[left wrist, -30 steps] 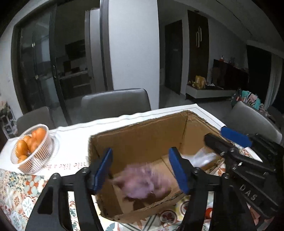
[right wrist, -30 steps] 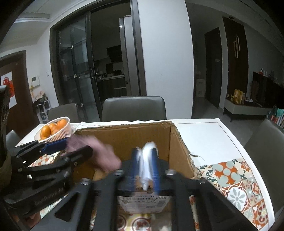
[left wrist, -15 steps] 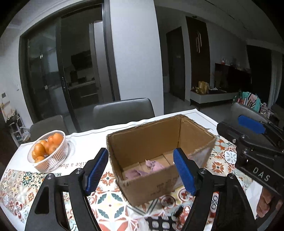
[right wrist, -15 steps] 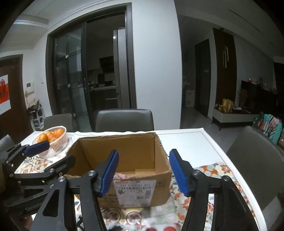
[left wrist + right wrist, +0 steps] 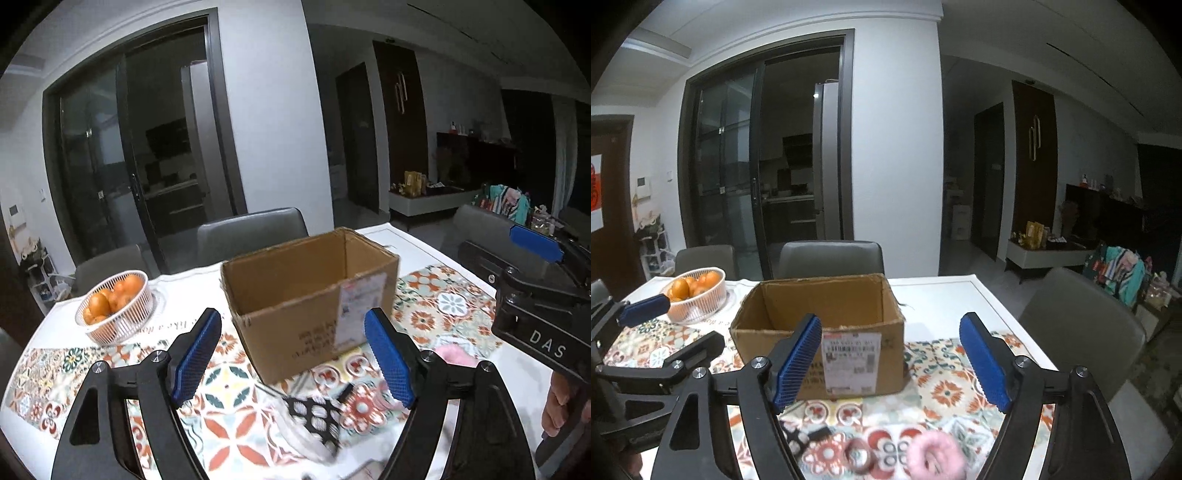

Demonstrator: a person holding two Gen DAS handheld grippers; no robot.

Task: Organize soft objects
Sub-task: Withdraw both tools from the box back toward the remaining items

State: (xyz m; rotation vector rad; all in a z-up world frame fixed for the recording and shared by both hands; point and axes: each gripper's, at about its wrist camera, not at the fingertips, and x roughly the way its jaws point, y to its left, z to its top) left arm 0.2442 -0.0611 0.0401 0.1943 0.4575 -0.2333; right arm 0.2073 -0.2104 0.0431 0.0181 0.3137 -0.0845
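An open cardboard box (image 5: 310, 291) stands on the patterned tablecloth; it also shows in the right wrist view (image 5: 827, 328). Its inside is hidden from both views. My left gripper (image 5: 293, 360) is open and empty, pulled back in front of the box. My right gripper (image 5: 899, 360) is open and empty too. A fluffy pink scrunchie (image 5: 936, 458) lies on the cloth below the right gripper; it also shows in the left wrist view (image 5: 454, 354). A brownish scrunchie (image 5: 858, 458) lies beside it. A black-and-white patterned cloth item (image 5: 314, 417) lies under the left gripper.
A white basket of oranges (image 5: 116, 304) stands left of the box, seen also in the right wrist view (image 5: 696, 293). Grey chairs (image 5: 831, 256) stand behind the table and at its right (image 5: 1078, 321). The table's white edge (image 5: 1027, 354) runs on the right.
Both grippers have let go of soft items into the box, opened, and drawn back and up away from the box. The scrunchies on the cloth have come into view.
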